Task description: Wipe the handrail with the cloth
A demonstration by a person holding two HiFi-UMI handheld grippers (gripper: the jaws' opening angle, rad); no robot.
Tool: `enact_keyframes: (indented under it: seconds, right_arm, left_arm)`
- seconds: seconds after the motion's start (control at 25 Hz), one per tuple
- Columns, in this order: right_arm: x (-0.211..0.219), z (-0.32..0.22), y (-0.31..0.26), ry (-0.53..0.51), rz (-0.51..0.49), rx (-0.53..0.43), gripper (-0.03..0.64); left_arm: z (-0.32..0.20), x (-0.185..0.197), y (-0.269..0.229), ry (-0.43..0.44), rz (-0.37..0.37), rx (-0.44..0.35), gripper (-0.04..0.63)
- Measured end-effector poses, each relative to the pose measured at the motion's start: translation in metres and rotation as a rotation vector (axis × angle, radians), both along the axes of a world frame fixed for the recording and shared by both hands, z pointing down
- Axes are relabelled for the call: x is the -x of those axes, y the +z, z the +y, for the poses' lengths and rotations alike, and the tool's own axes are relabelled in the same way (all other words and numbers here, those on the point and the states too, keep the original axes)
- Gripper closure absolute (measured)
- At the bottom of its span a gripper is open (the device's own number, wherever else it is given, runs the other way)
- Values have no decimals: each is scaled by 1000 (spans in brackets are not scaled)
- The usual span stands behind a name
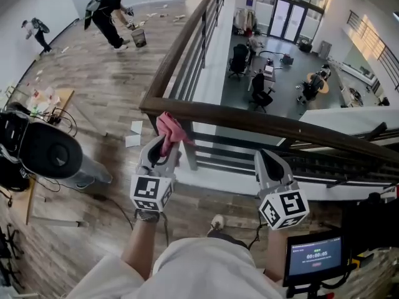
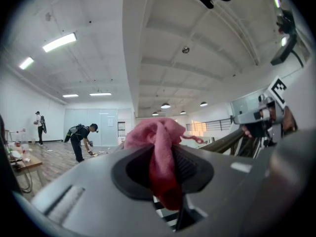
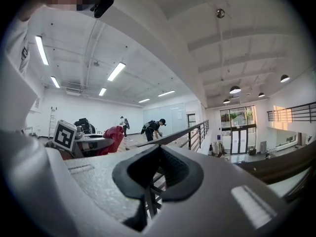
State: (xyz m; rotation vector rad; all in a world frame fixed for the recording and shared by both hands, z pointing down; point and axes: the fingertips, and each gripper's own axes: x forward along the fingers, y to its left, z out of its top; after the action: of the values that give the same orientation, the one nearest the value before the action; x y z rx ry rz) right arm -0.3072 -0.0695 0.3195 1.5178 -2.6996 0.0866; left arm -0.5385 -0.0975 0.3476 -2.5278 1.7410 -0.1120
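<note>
The dark wooden handrail [image 1: 262,122] runs across the head view from a corner at the left, and a second stretch leads away toward the top. My left gripper [image 1: 163,148] is shut on a pink cloth [image 1: 168,127], and the bunched cloth lies against the rail's near side just right of the corner. In the left gripper view the cloth [image 2: 159,137] bulges out from between the black pads [image 2: 190,168], with the handrail [image 2: 224,141] beyond. My right gripper [image 1: 266,159] hangs below the rail further right, shut and empty [image 3: 157,169]. Its view shows the cloth [image 3: 111,136] at the left.
Beyond the rail is a drop to a lower office floor [image 1: 280,73]. A black round machine [image 1: 50,151] and a cluttered table [image 1: 45,98] stand at my left. Two people [image 1: 115,14] are far off on the wooden floor. A small screen [image 1: 315,254] sits at lower right.
</note>
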Motion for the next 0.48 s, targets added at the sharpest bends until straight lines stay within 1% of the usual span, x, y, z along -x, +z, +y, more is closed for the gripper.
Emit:
enact_keyframes:
  seconds: [0.16, 0.28, 0.48]
  right_arm:
    - [-5, -27, -4, -46, 2, -8, 614]
    - [-8, -46, 0, -65, -1, 11, 614]
    - [-8, -60, 8, -86, -4, 38, 614]
  left_arm:
    - [-25, 15, 3, -92, -1, 11, 497]
    - [-46, 24, 8, -143, -14, 20, 497]
    - [-76, 50, 29, -204, -61, 83, 495]
